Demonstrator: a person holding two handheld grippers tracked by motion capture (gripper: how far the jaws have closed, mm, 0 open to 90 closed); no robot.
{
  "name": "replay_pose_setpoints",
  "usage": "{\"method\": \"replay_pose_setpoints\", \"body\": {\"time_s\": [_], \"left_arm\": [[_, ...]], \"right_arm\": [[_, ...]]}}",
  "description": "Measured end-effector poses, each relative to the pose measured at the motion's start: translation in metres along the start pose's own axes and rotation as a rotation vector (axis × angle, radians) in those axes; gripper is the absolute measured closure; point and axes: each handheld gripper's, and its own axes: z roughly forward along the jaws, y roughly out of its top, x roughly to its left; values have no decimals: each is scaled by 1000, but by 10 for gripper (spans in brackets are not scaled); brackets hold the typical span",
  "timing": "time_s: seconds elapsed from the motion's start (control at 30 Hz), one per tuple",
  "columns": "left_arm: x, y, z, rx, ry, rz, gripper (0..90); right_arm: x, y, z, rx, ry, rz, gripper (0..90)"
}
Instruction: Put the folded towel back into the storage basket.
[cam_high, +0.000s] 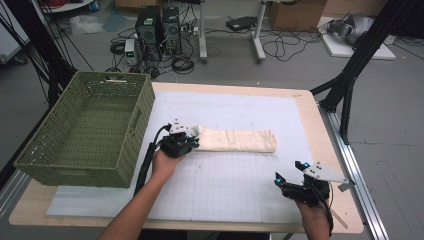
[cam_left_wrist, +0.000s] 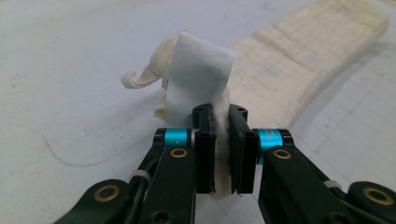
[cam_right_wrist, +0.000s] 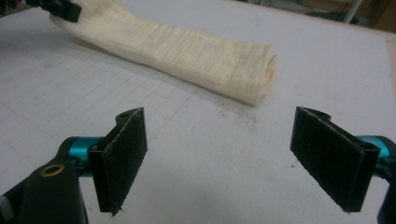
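We see no brand name or readable writing anywhere; the one tag in view, a plain white fabric label (cam_left_wrist: 198, 74), is blank and stands up from the gathered end of a cream cloth (cam_high: 239, 140).

The cloth is a soft, finely ribbed textile folded into a long, flat band. It lies across the middle of the surface (cam_high: 240, 195), a white mat printed with a faint grid over a pale wooden top. Its right end is square and thick with layers.

The left gripper (cam_high: 194, 142) is at the cloth's left end, and in the left gripper view its black jaws are clamped tight on a bunch of the cream fabric, with the white label just above them. The jaws have dark, felt-like pads, and turquoise metal collars sit behind them.

The right gripper (cam_high: 291, 170) is near the front right corner of the surface, well apart from the cloth. In the right gripper view its jaws stand wide with nothing between them.

A green woven plastic basket (cam_high: 45, 160), rectangular with perforated walls, sits at the left edge of the surface, near the left gripper.
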Motion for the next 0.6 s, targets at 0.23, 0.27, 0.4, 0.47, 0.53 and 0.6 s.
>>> {"method": "replay_pose_setpoints", "body": {"time_s": [0.23,0.27,0.4,0.47,0.53,0.6], "left_arm": [[-8,-6,-26,-58,-24,21,820],[-8,-6,-26,-58,-24,21,820],[-5,-12,-35,-59,-21,16,819],[-3,-16,-39,-55,-23,6,819],[-2,-22,-43,-60,-23,-1,819],[-2,-30,-47,-64,-17,-12,819]], "right_arm": [[2,1,1,-1,-2,-10,174],[3,1,1,1,1,-9,173],[5,3,2,-3,4,-16,178],[6,3,2,-8,4,-19,178],[6,4,2,-16,4,-25,179],[6,4,5,-7,9,-20,179]]}}
